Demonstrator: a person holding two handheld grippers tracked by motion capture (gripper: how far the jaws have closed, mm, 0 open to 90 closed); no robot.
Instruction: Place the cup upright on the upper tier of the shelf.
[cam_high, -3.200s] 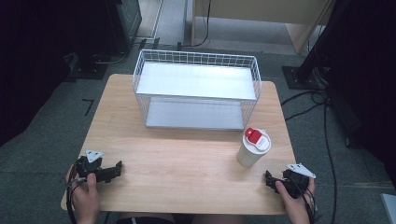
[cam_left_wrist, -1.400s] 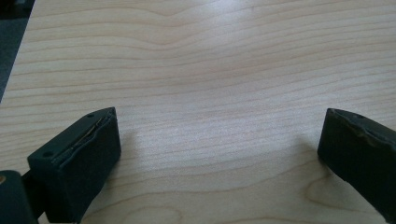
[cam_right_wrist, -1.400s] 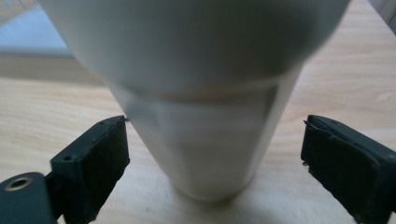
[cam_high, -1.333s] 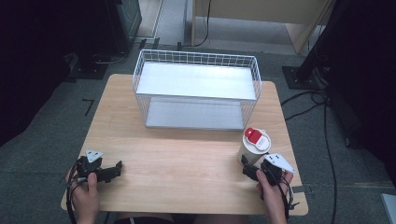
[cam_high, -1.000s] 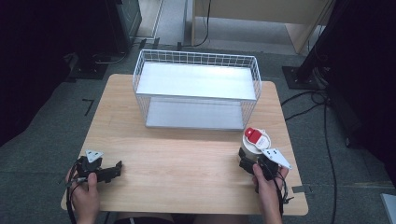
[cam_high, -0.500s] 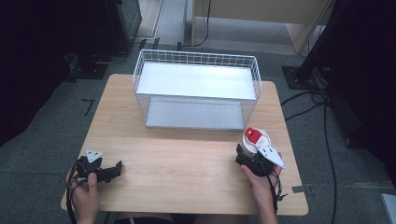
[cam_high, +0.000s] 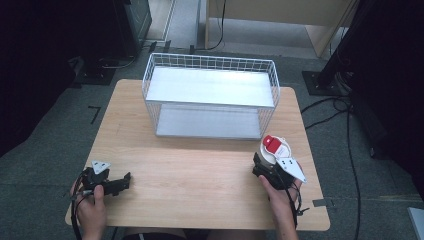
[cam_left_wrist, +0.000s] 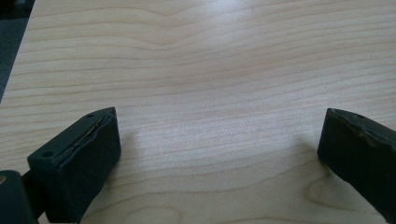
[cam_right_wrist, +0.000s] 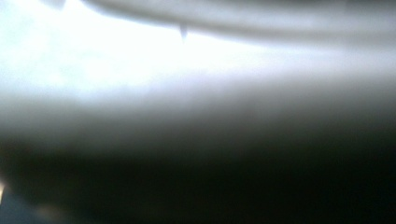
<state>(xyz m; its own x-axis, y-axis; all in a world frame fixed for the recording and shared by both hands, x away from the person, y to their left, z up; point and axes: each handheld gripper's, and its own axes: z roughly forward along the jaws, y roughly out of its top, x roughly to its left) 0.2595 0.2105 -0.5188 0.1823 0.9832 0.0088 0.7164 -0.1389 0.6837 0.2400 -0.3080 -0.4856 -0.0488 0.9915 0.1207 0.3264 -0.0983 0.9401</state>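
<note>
Right gripper (cam_high: 266, 169) pressed against cup (cam_high: 272, 150) just right of basket (cam_high: 210, 102); jaw state can't tell. A push could tip it. Left gripper (cam_high: 118, 184) jaws apart, idle, well off.

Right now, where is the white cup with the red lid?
In the high view the white cup stands on the table's right side, in front of the wire basket's right corner, with the right claw against it.

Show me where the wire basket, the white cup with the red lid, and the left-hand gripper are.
Wire basket (cam_high: 150, 87): high view, on its left wire wall.
Cup (cam_high: 270, 141): high view, on the red part of its lid.
Left gripper (cam_high: 126, 180): high view, at its jaw tips near the table's front left.
</note>
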